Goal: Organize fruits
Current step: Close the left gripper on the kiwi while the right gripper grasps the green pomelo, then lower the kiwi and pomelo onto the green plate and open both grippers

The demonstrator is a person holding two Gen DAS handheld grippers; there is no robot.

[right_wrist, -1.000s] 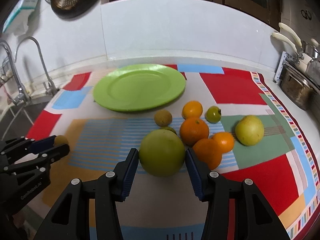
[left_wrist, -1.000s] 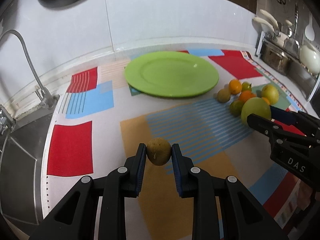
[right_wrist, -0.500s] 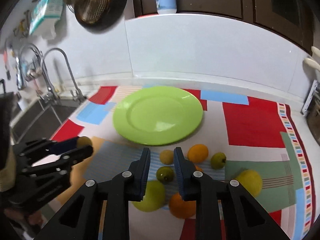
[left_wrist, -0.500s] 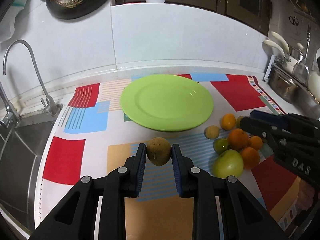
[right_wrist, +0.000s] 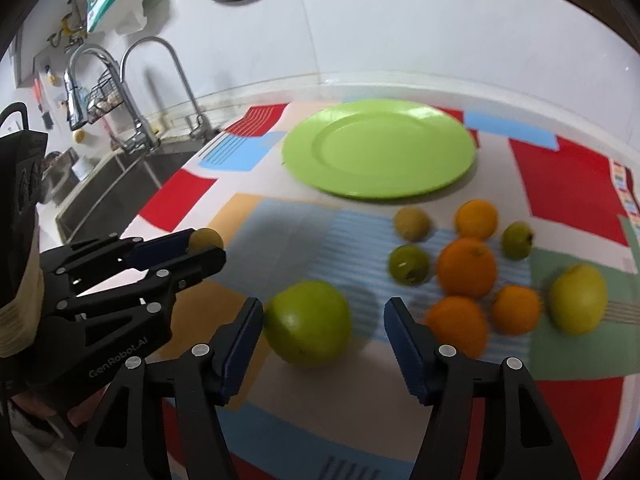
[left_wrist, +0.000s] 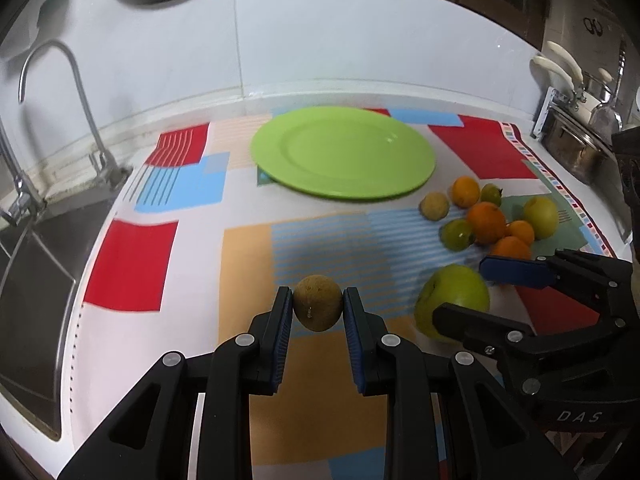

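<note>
My left gripper (left_wrist: 318, 308) is shut on a small brown fruit (left_wrist: 318, 307) and holds it above the mat; the fruit also shows in the right wrist view (right_wrist: 205, 239). My right gripper (right_wrist: 324, 322) is open around a large green apple (right_wrist: 307, 322) that rests on the mat, with its left pad close to the apple; the apple also shows in the left wrist view (left_wrist: 452, 300). An empty green plate (left_wrist: 344, 158) lies at the back, also in the right wrist view (right_wrist: 378, 148). Several oranges (right_wrist: 466, 266) and small green fruits (right_wrist: 409, 264) lie in a cluster at the right.
A patterned mat (left_wrist: 256, 264) covers the counter. A sink (left_wrist: 24, 280) with a faucet (left_wrist: 60, 92) is at the left. A metal pot (left_wrist: 576, 152) stands at the far right. A white tiled wall (left_wrist: 360, 40) runs behind.
My right gripper was shut and raised; it has opened and come down around the large green apple. My left gripper still holds the brown fruit.
</note>
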